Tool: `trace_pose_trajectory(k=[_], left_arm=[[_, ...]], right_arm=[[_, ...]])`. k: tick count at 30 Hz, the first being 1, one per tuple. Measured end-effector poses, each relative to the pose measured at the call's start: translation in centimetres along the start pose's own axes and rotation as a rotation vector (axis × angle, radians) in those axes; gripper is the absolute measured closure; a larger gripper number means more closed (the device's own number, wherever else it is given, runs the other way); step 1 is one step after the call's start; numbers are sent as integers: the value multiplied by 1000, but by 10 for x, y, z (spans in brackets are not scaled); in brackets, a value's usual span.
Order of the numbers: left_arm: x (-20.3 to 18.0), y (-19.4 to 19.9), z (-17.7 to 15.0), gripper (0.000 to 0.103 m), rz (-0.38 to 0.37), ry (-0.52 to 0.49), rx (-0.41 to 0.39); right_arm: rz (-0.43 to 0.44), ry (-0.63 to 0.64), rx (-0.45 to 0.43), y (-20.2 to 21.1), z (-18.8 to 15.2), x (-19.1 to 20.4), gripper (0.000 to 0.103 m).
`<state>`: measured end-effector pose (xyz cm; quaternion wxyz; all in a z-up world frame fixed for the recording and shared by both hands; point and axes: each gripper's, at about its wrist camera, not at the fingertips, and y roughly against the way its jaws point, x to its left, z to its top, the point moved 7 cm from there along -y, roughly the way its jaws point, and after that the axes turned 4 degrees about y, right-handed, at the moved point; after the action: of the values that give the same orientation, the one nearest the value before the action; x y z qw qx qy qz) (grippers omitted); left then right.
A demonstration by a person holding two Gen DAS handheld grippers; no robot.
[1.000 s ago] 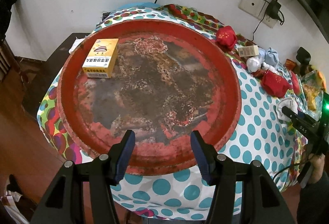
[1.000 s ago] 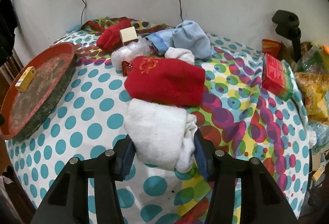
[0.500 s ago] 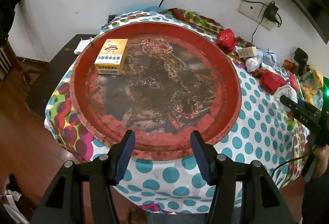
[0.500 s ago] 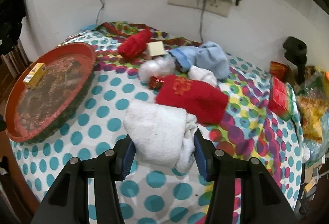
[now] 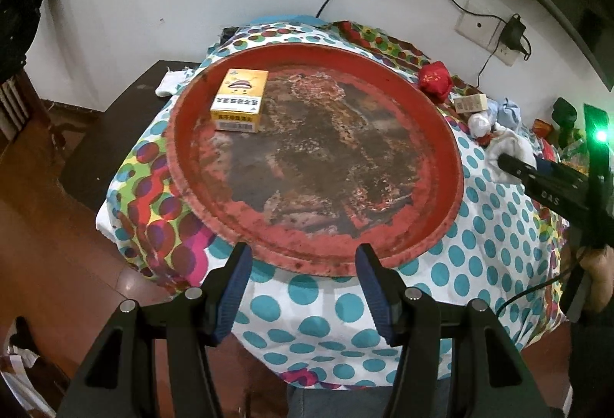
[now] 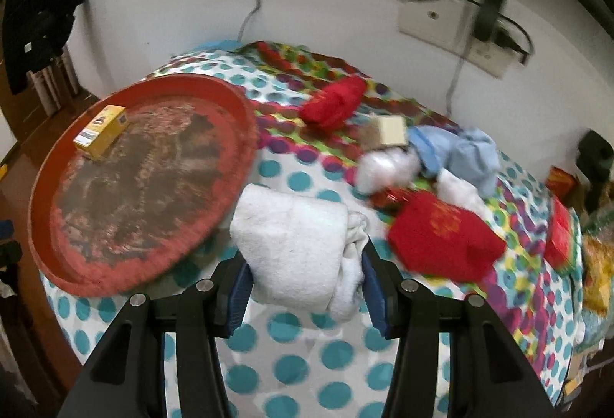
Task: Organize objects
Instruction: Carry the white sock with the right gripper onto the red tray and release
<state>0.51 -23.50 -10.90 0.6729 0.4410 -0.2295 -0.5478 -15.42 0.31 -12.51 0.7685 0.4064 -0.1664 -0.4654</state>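
A worn round red tray (image 5: 441,134) (image 6: 245,134) lies on the left of the polka-dot table. A yellow box (image 5: 240,100) (image 6: 101,131) lies in it at the far left. My right gripper (image 6: 305,283) is shut on a folded white towel (image 6: 291,241) and holds it above the cloth, just right of the tray's rim. It also shows at the right in the left wrist view (image 5: 514,149). My left gripper (image 5: 303,287) is open and empty, in front of the tray's near rim.
On the cloth right of the tray lie a red pouch (image 6: 445,241), a second red pouch (image 6: 334,103), a blue cloth (image 6: 468,153), a small beige box (image 6: 391,130) and a white plastic wad (image 6: 383,164). A red packet (image 6: 560,233) lies near the right edge. Wall sockets with cables are behind.
My right gripper has lifted the white towel and carried it left towards the tray. My left gripper has pulled back from the tray.
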Motion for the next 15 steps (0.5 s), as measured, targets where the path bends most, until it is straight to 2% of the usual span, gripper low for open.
trace_pose_trajectory(k=[15], left_arm=[[43, 13, 0, 45, 59, 44, -16]], right_arm=[[139, 99, 18, -48, 87, 86, 55]])
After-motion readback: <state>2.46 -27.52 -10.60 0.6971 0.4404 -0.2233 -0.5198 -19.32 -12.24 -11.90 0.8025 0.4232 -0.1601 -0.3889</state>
